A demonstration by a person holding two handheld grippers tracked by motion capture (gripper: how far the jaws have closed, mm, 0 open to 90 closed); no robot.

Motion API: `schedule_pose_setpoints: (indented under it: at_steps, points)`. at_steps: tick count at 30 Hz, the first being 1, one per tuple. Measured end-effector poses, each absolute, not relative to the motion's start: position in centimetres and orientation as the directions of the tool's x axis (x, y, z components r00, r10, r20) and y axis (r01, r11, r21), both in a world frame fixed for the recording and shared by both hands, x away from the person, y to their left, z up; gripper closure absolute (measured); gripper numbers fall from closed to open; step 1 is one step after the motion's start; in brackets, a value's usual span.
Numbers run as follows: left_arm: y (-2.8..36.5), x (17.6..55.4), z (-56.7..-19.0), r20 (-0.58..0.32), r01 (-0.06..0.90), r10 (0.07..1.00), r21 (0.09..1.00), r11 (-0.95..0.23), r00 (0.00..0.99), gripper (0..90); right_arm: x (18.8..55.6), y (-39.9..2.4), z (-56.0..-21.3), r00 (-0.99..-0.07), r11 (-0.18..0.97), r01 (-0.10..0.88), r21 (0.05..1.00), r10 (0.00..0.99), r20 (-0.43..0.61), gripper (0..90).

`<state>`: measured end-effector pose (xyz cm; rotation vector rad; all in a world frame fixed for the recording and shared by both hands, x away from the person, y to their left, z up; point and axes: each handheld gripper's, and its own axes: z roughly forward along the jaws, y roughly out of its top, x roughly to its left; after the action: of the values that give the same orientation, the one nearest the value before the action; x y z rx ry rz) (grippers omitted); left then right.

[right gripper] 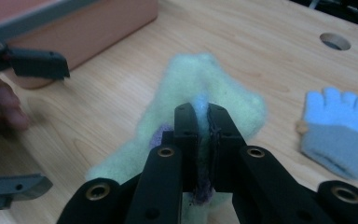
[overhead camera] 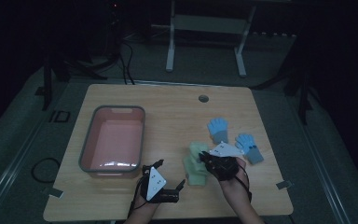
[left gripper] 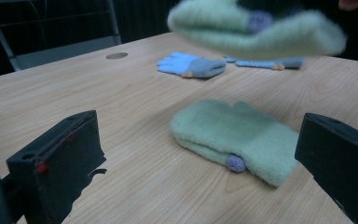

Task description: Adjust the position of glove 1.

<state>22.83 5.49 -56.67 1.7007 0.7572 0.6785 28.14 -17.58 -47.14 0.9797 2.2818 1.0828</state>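
Observation:
Two pale green mittens are in play. My right gripper (overhead camera: 204, 155) (right gripper: 202, 109) is shut on one green mitten (right gripper: 200, 79) (left gripper: 256, 28) by its purple-patched cuff and holds it just above the table. The other green mitten (left gripper: 233, 137) (overhead camera: 196, 176) lies flat on the wood below it. In the left gripper view that lying mitten sits ahead between the wide-apart jaws of my left gripper (left gripper: 200, 140) (overhead camera: 173, 172), which is open, touches nothing, and rests near the table's front edge.
A pink bin with a grey rim (overhead camera: 142, 135) (right gripper: 88, 28) stands at the table's left. Two blue gloves (overhead camera: 218, 129) (overhead camera: 249, 148) lie flat to the right of the mittens. A round cable hole (overhead camera: 203, 98) is at the back of the table.

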Motion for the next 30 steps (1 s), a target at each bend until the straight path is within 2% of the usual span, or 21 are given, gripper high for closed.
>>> schedule_pose_setpoints:
  at_steps: [18, 30]
  points:
    - [5.4, 22.8, -56.7, 0.067, 0.142, 0.773, 0.969, -0.200, 0.631, 0.8, 28.2, -16.8, -51.3, -0.674, 0.518, 0.465, 0.718, 0.733, -0.092, 83.9]
    - [5.4, 22.8, -56.7, 0.067, 0.142, 0.772, 0.969, -0.200, 0.632, 0.8, 28.5, -16.5, -52.5, -0.694, 0.539, 0.477, 0.694, 0.716, -0.079, 83.1]
